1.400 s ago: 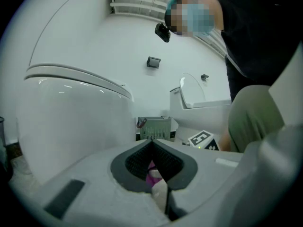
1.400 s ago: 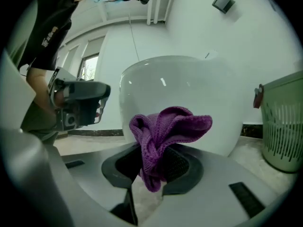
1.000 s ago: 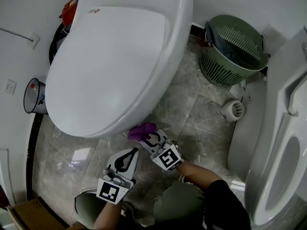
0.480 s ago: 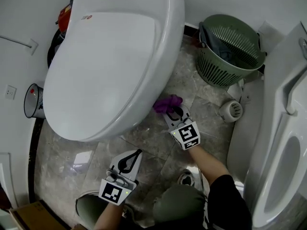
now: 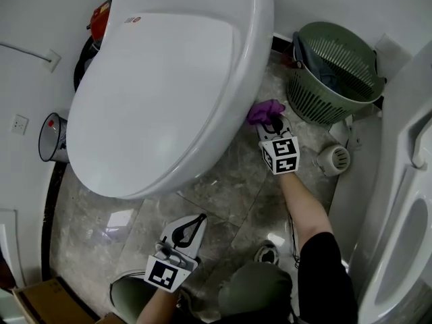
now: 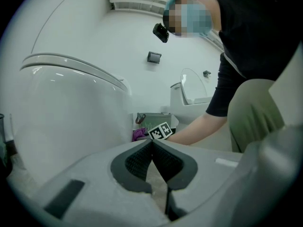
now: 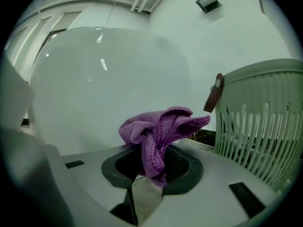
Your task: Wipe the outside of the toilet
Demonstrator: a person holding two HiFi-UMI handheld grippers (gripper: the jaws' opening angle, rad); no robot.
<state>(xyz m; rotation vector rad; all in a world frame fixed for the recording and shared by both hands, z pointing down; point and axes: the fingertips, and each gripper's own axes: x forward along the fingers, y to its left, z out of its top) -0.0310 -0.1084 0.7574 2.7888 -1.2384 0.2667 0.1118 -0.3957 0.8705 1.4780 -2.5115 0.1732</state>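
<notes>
The large white ceramic toilet (image 5: 169, 79) with its lid closed fills the upper left of the head view, standing on a grey marble-tile floor (image 5: 223, 201). A small red logo (image 5: 131, 20) sits near the rear of the lid, its print too small to read.

The right gripper (image 5: 272, 122) reaches to the toilet's right flank, low under the rim. Its jaws pinch a crumpled purple microfibre cloth (image 5: 265, 111). In the right gripper view the cloth (image 7: 161, 129) bunches up above the jaws of that gripper (image 7: 151, 167), with the curved white bowl wall (image 7: 109, 84) just behind it. Whether the cloth actually touches the porcelain cannot be told. The cube on this gripper carries a black-and-white square marker (image 5: 284, 155).

A green slotted plastic waste basket (image 5: 334, 73) stands just beside the cloth, to its right. The right gripper view shows its ribbed wall (image 7: 265, 126) and a brown tab (image 7: 215, 92) at the rim.

The left gripper (image 5: 198, 220) hangs low above the floor near the person's knee, well apart from the toilet's front. In the left gripper view, the jaws of this gripper (image 6: 152, 143) are pressed together at the tips with nothing between them. Beyond them lie the toilet's side (image 6: 71, 108) and the other gripper's marker (image 6: 160, 130).

A second white fixture (image 5: 405, 235) stands at the right edge.
</notes>
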